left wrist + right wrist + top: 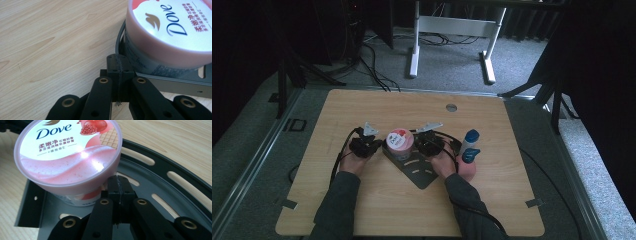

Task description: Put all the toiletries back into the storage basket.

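The tub (399,141) at mid-bench is flanked by the left claw (373,145) and right claw (426,144), both pressed together, seemingly equally near.

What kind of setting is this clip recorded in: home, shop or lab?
Probably a lab or recording room, not a home. A bare wooden table stands on grey carpet with black cables trailing across it, dark curtains hang round it, and a white desk frame stands behind.

The high view is dim and soft; white glare is seen on the lid (68,152) beyond the jaws.
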